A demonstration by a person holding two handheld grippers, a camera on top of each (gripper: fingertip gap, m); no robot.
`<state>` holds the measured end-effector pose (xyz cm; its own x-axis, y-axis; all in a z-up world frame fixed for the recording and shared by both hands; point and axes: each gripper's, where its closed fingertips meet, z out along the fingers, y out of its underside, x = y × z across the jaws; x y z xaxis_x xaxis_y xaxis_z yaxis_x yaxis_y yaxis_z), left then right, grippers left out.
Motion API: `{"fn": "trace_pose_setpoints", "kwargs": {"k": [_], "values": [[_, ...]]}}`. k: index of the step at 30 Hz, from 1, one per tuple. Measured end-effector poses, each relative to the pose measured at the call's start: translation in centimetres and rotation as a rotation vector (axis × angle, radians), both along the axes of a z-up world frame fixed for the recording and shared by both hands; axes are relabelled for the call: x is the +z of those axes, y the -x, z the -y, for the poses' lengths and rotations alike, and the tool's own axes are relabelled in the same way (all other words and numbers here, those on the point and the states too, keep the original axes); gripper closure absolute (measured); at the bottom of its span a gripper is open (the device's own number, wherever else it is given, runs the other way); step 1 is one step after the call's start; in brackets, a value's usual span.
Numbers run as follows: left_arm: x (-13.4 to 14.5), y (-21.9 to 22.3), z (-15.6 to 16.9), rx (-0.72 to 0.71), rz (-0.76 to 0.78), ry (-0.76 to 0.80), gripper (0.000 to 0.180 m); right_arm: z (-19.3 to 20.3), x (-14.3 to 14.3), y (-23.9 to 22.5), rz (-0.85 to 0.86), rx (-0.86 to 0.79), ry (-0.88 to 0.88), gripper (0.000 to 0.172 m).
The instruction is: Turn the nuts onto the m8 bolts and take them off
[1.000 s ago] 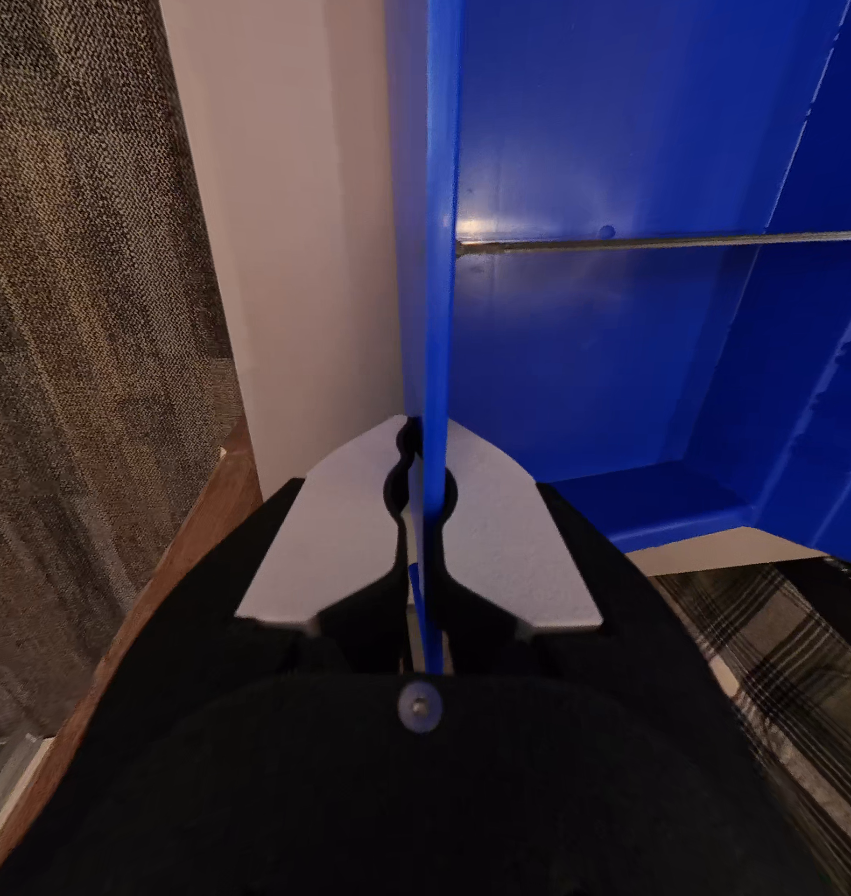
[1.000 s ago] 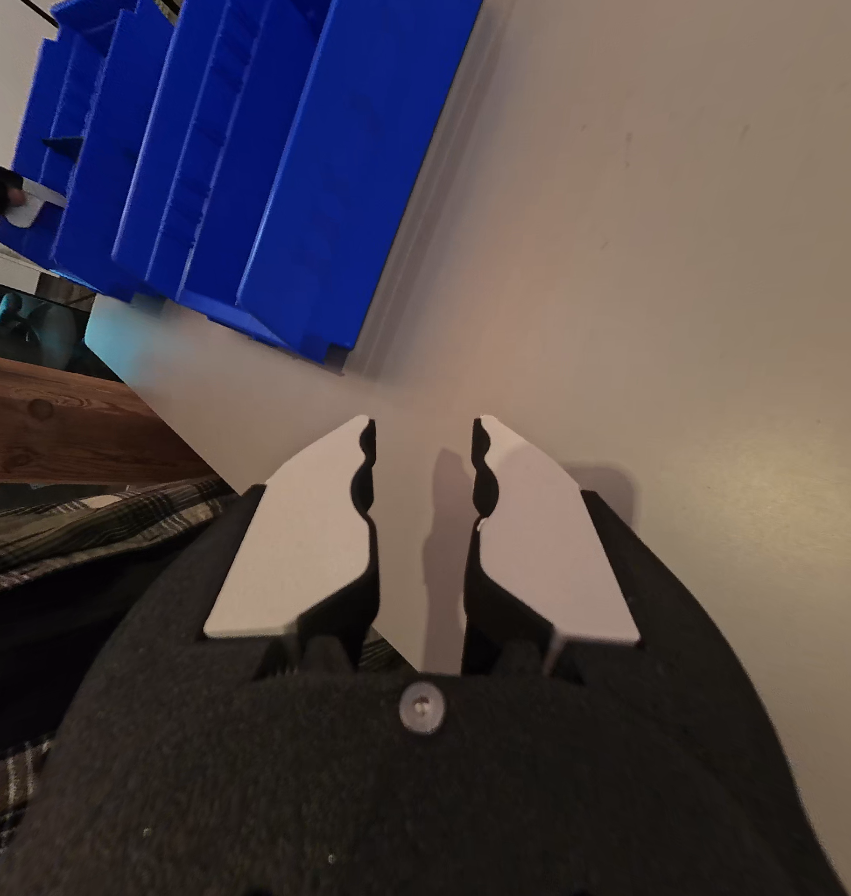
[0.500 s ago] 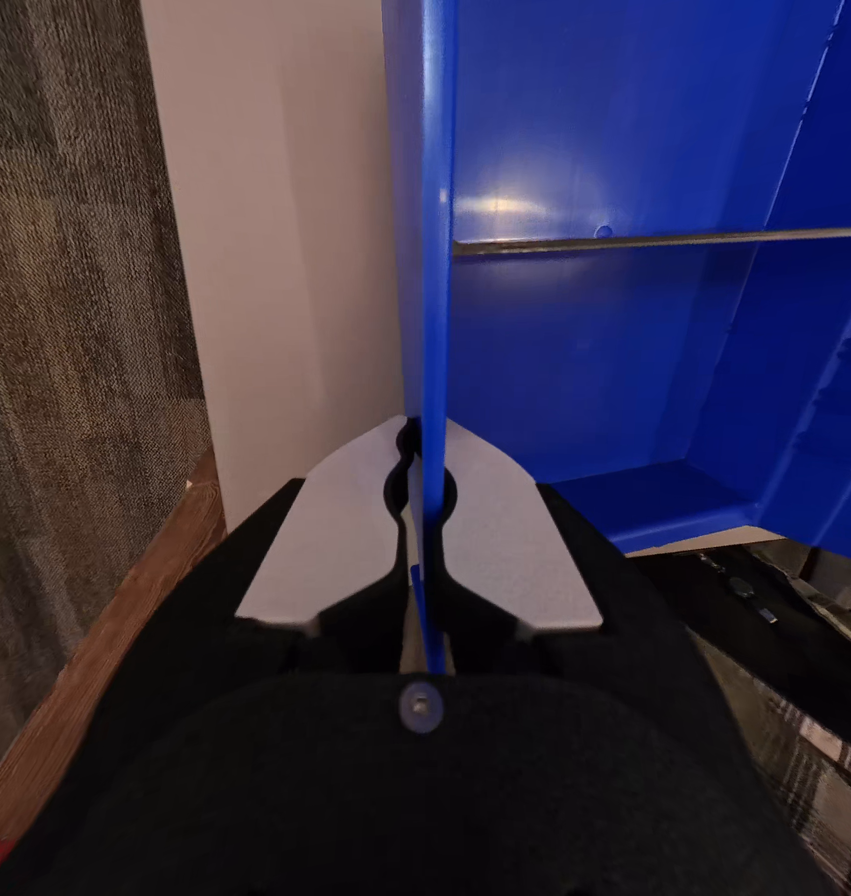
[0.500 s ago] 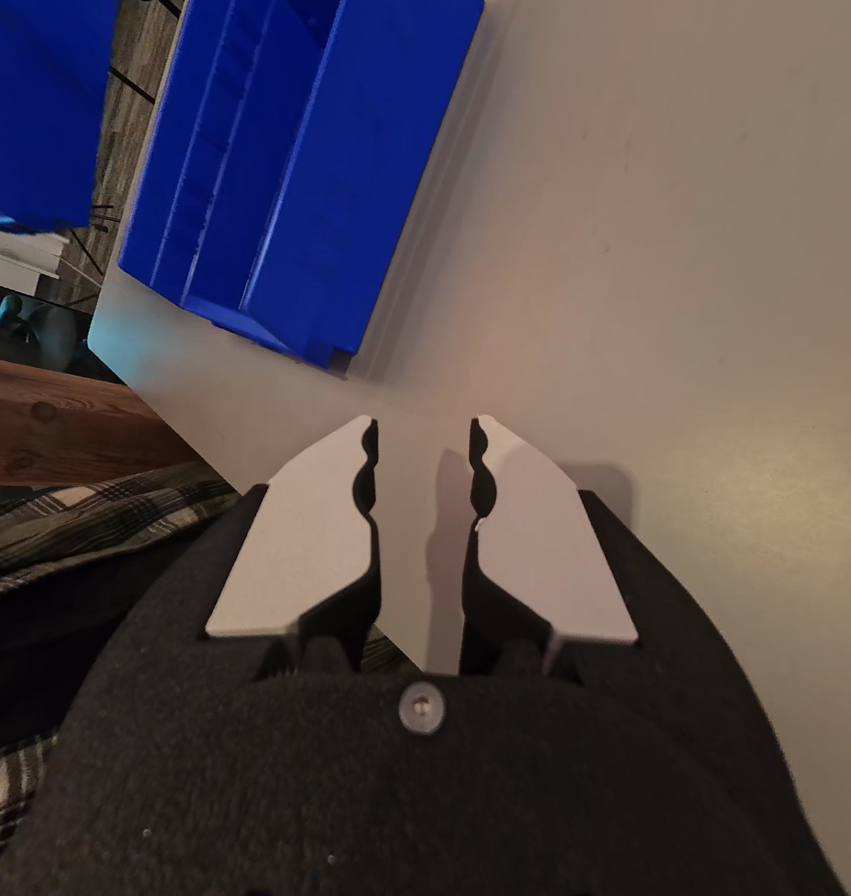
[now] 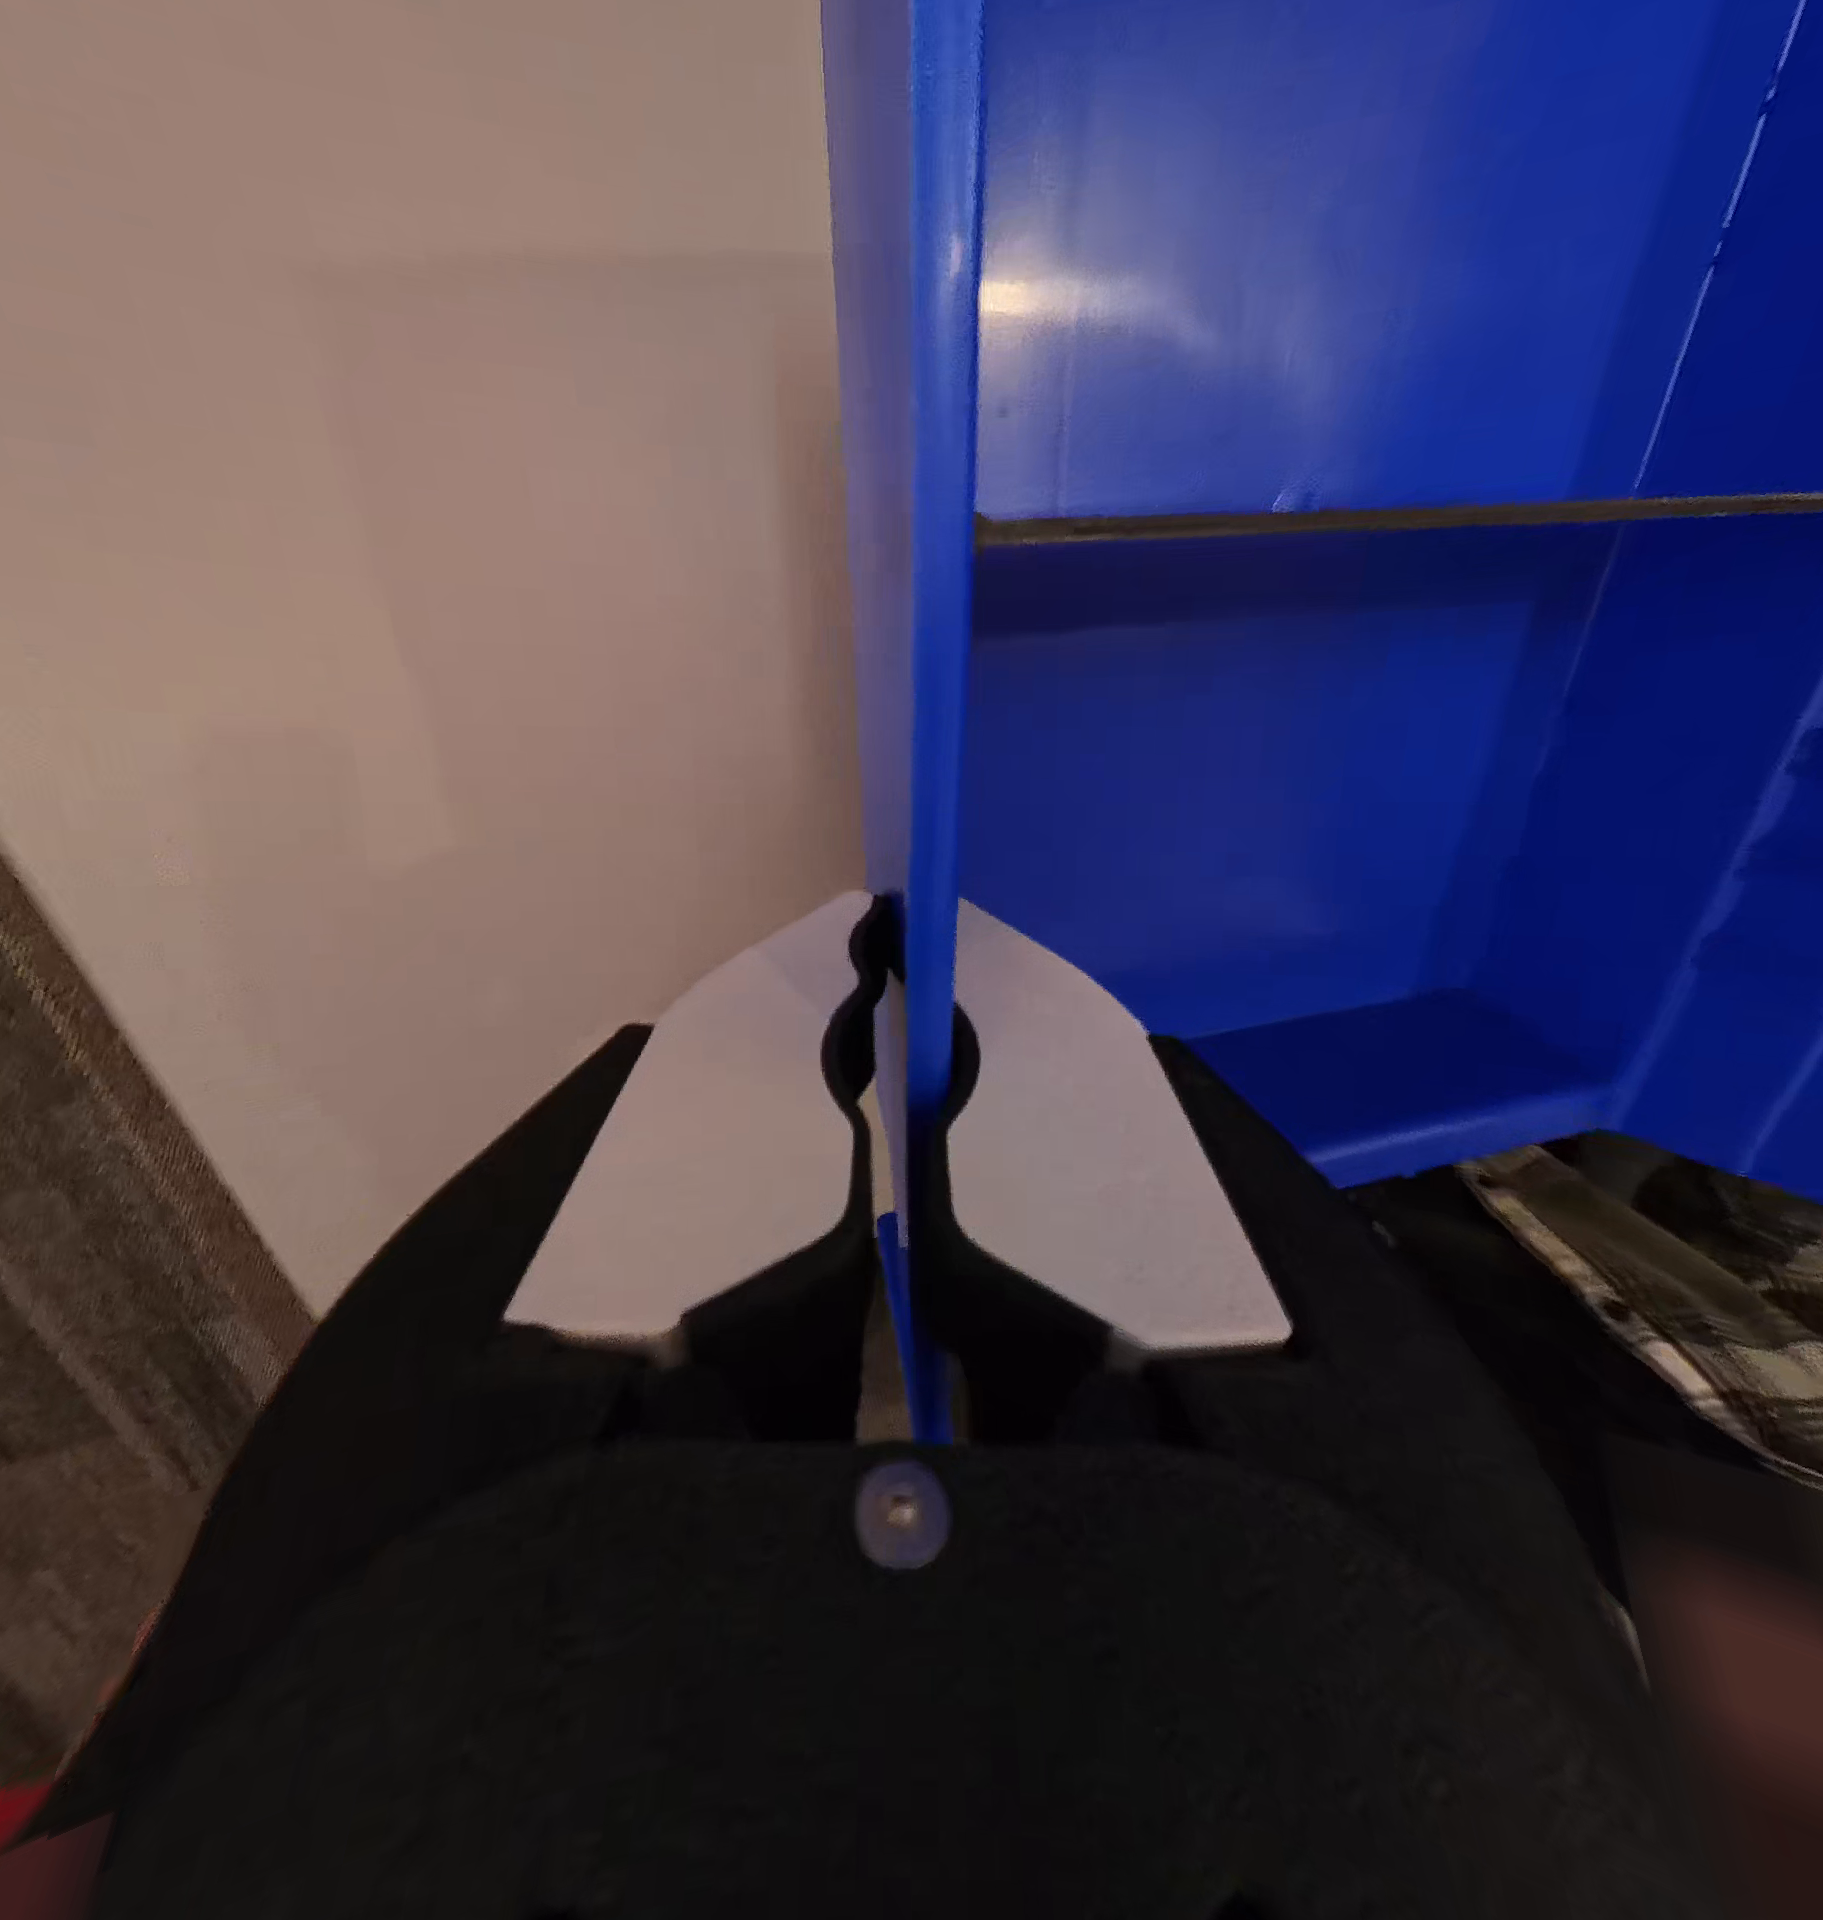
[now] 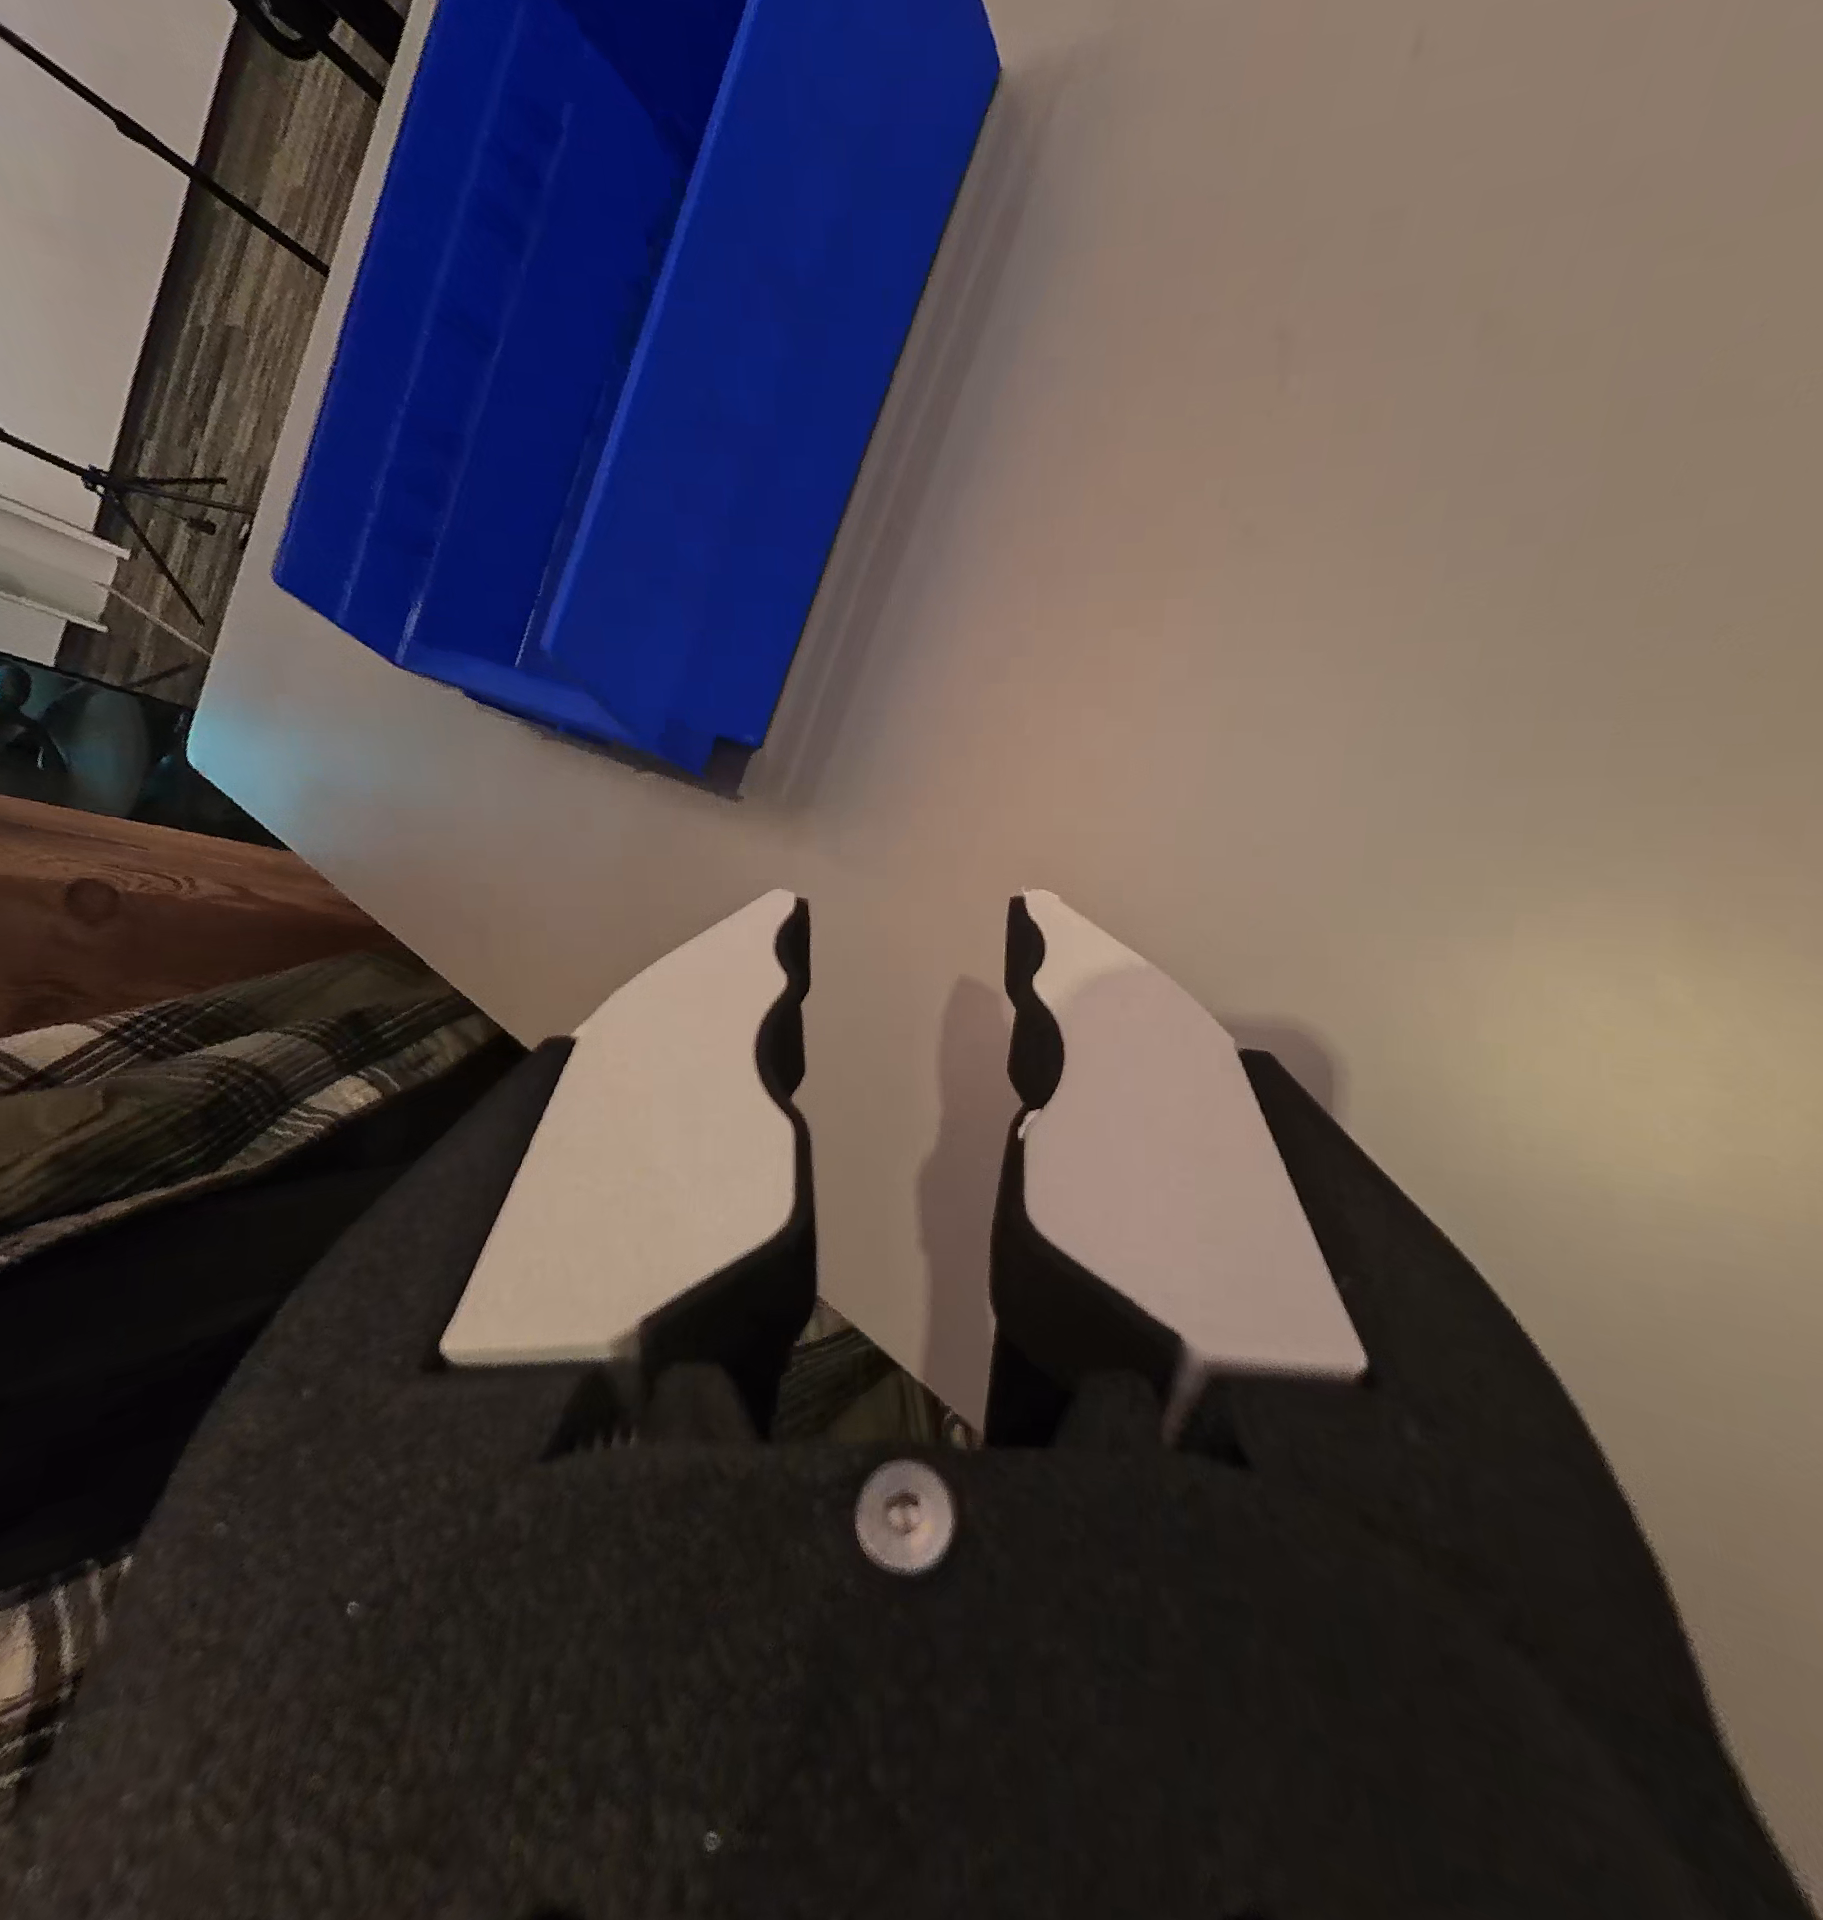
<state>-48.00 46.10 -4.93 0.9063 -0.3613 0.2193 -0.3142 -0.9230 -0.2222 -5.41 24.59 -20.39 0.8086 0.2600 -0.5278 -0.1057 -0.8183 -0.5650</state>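
Claw (image 5: 912,935) tight on blue bin wall (image 5: 933,623)

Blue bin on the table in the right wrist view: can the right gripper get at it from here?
Probably yes. The right gripper is open and holds nothing, and only bare white table lies between it and the blue bin.

A white table (image 6: 1406,520) edged in wood (image 6: 107,914) — patterned carpet (image 5: 76,1143) beyond — and plaid cloth (image 6: 159,1049).
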Motion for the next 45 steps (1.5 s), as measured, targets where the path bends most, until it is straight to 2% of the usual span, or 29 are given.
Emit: {"fn": "trace_pose_setpoints", "kwargs": {"k": [9, 12, 17, 28, 36, 45], "values": [[0.3, -19.9, 0.8, -0.211, 0.156, -0.016, 0.176, 2.0, 0.7, -2.4, -0.001, -0.06, -0.014, 0.136], [-0.8, -24.4, 1.2, -0.222, 0.16, -0.018, 0.176, 2.9, 0.9, -3.3, 0.004, -0.084, -0.018, 0.136], [-4.2, -29.4, 2.3, -0.209, 0.14, 0.009, 0.176, 4.4, 1.0, -5.0, 0.004, -0.128, -0.025, 0.136], [-10.2, -36.7, 4.9, -0.191, 0.158, 0.097, 0.175, 6.0, 0.8, -7.3, -0.001, -0.174, -0.027, 0.137], [-15.4, -36.4, 5.2, -0.165, 0.069, 0.129, 0.175, 6.2, 0.9, -8.0, 0.002, -0.187, -0.028, 0.137], [-19.1, -36.5, 6.7, -0.198, -0.001, 0.186, 0.171, 5.4, 0.9, -7.6, 0.026, -0.169, -0.021, 0.136]]}}
